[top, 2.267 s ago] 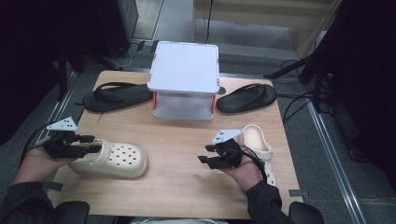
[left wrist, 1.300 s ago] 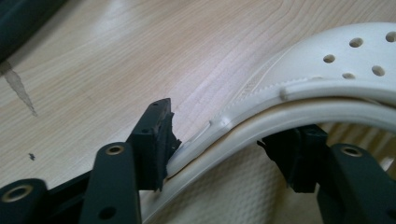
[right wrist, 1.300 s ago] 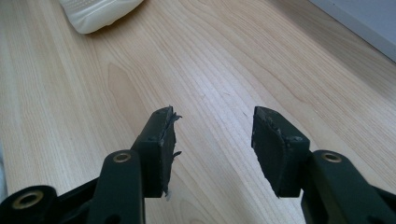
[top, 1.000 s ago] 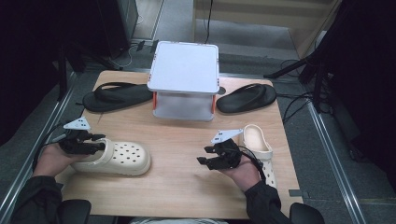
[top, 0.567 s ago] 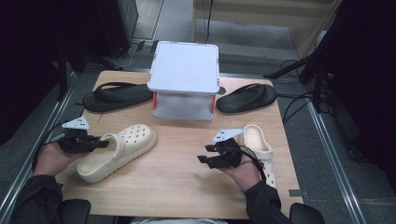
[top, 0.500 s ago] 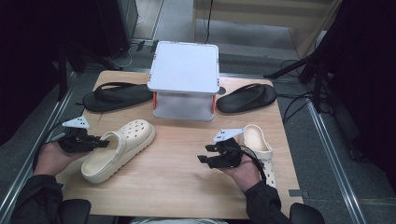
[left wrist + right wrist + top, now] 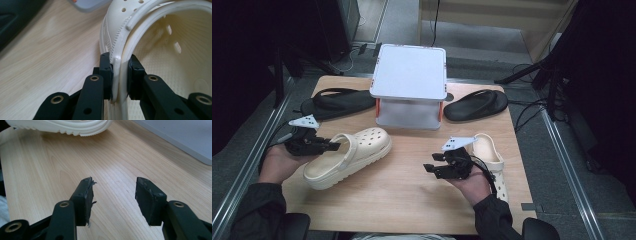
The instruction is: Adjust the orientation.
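Having just been closing, the left tongs now clamp the heel rim of the cream clog, which has swung toward the white box with its heel raised off the bench, so carrying looks underway, while the right tongs gape empty.

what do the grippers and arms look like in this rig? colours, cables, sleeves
Both grippers are black, each with two blocky jaws on linkage arms with brass-coloured pivot rivets. The left gripper and right gripper each carry a pale grey three-cornered plate on top. A black cable trails from the right one. Its pads look frayed at the edges. The person wears dark long sleeves.
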A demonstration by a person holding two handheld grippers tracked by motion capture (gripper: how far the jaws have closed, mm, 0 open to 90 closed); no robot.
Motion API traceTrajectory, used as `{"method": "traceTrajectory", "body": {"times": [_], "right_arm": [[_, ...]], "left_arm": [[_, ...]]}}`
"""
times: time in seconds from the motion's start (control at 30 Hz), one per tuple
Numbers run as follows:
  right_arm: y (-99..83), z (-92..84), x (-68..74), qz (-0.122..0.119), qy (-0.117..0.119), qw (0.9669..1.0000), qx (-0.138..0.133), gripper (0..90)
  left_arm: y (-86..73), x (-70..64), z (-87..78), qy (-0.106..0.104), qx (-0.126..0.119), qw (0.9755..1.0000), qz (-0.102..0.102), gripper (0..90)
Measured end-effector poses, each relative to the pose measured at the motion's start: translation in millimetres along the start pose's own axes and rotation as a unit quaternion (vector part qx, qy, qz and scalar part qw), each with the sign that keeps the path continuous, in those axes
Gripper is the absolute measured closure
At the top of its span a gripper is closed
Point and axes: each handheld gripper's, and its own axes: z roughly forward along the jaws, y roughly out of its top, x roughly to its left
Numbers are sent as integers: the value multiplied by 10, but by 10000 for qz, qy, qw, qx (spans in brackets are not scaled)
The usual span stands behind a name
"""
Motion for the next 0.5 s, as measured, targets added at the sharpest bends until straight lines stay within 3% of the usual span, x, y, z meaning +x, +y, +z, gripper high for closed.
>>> {"method": "traceTrajectory", "body": {"times": [0.13,0.5], "right_arm": [[21,-31,-4,19,-42,9999,-117,504],[68,-66,40,-61,-131,9994,-307,517]], "left_arm": [[144,-97,79,6,5,10000,12,784],[510,-389,291,-323,-31,9992,235,784]]}}
